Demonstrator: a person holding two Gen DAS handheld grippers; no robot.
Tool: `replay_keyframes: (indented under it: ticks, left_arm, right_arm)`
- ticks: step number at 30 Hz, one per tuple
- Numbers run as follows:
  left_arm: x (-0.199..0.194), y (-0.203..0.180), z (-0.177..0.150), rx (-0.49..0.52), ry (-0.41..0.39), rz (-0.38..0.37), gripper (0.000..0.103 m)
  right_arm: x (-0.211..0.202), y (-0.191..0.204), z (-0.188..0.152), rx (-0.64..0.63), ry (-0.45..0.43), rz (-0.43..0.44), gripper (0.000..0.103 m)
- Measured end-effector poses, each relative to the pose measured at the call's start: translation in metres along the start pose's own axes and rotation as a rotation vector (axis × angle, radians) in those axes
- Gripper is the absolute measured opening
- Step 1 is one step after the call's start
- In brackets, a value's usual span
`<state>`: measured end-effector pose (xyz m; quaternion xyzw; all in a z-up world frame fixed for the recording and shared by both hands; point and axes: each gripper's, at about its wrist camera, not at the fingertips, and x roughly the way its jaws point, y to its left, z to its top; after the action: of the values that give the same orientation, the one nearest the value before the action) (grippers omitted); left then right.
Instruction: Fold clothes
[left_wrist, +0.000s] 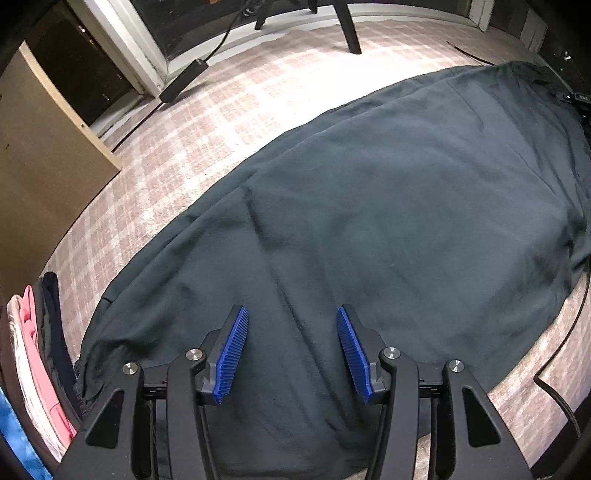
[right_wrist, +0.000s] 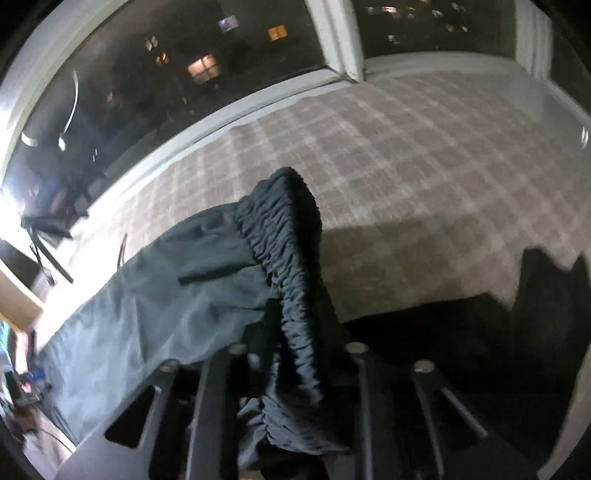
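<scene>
Dark teal soft trousers (left_wrist: 369, 206) lie flat on the checked carpet (left_wrist: 229, 122), limp and light, so pinch the gathered waistband (right_wrist: 291, 266): your right gripper (right_wrist: 295, 354) grips it, left gripper (left_wrist: 291, 354) hangs released above.

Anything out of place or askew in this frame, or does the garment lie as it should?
One oddity: the dark garment's elastic waistband is bunched and draped over the right gripper, hiding its fingers. Elsewhere it lies fairly flat on the checked carpet, the open left gripper above it.
</scene>
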<state>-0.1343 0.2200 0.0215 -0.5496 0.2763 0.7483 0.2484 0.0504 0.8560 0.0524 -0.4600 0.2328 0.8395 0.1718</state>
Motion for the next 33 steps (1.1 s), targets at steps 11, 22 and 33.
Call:
replay_keyframes:
  ticks: [11,22,33]
  left_arm:
    - [-0.05,0.088,-0.042,-0.18,-0.09,0.102,0.05]
    - [-0.047,0.15,-0.112,-0.393,-0.095,0.097,0.051]
    - [-0.009,0.139,-0.065,-0.257,-0.13,0.049,0.051]
  right_arm:
    - [-0.051,0.095,0.007,-0.224,-0.166,-0.255,0.046]
    - [0.022,0.353,-0.048,-0.785,0.01,0.071,0.046]
    - [0.091,0.403,-0.066,-0.935,0.157,0.148,0.031]
